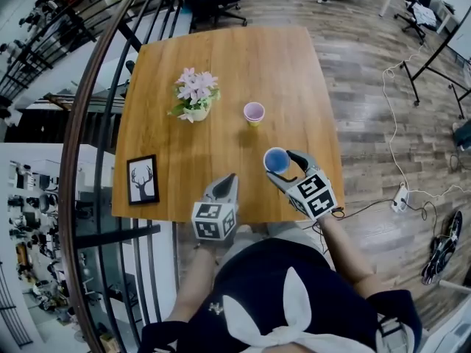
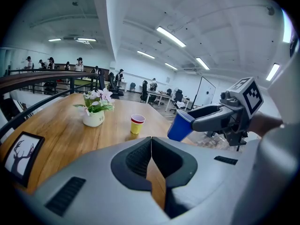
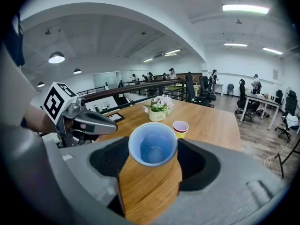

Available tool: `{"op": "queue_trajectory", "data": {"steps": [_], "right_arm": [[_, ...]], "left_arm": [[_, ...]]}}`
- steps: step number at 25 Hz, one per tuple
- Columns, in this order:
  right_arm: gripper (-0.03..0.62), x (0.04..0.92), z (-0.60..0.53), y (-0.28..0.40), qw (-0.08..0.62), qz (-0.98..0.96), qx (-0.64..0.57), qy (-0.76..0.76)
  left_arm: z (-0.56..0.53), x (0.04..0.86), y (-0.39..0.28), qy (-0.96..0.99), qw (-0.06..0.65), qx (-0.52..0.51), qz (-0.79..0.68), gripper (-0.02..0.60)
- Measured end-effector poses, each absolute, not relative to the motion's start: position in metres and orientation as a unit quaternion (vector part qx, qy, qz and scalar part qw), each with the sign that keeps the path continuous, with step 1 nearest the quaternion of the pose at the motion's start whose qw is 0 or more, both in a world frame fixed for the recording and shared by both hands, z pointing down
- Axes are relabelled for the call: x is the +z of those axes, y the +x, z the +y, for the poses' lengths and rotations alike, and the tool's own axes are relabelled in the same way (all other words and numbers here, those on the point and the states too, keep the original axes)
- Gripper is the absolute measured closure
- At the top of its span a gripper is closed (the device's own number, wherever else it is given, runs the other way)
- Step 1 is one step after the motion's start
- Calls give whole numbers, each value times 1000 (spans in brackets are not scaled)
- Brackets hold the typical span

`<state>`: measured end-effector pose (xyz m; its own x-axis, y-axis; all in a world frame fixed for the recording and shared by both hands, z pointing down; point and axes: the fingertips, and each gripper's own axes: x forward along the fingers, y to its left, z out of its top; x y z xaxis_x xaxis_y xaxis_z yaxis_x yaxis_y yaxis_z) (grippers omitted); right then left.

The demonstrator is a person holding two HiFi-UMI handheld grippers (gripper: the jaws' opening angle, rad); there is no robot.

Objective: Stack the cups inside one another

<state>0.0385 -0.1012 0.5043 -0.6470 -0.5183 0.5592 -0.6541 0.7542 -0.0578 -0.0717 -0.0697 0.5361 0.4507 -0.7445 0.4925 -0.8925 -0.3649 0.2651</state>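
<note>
**Table** [image 1: 221, 57]: wooden top, pale brown, standing beside a dark railing [image 1: 81, 145] on its left side.

**Picture frame** [image 1: 143, 179]: black frame with a deer-head print, at the table's near left corner, close to the left edge.

**Flower pot** [image 1: 195, 98]: small white pot with pink blooms and green leaves, left of the table's middle and well apart from the picture frame.

**Left gripper** [image 1: 230, 176]: grey, with a marker cube at its rear, over the table's near edge about midway along it. Its own view shows the jaws brought together at the tips with nothing between them; only bare wood shows through the gap lower down. It touches no cup.

**Yellow cup** [image 1: 254, 113]: yellow wall, reddish band at the rim, pale inside. It stands upright and mouth up near the table's middle, just to the right of the flower pot. It is alone, with nothing inside it.

**Blue cup** [image 1: 277, 160]: empty, mouth open toward the right gripper's camera, tilted and held off the tabletop. It is toward the near edge, nearer the right corner, apart from the yellow cup.

**Right gripper** [image 1: 287, 169]: grey, with a marker cube, over the near right part of the table. Its jaws stand wide, one on each side of the blue cup, clamping its wall.
</note>
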Motion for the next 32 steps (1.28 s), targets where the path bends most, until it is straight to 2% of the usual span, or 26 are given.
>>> {"op": "queue_trajectory", "data": {"steps": [32], "right_arm": [[275, 446, -262, -1, 243, -920, 36, 304]], "left_arm": [[-126, 540, -80, 789, 269, 133, -537, 563]]}}
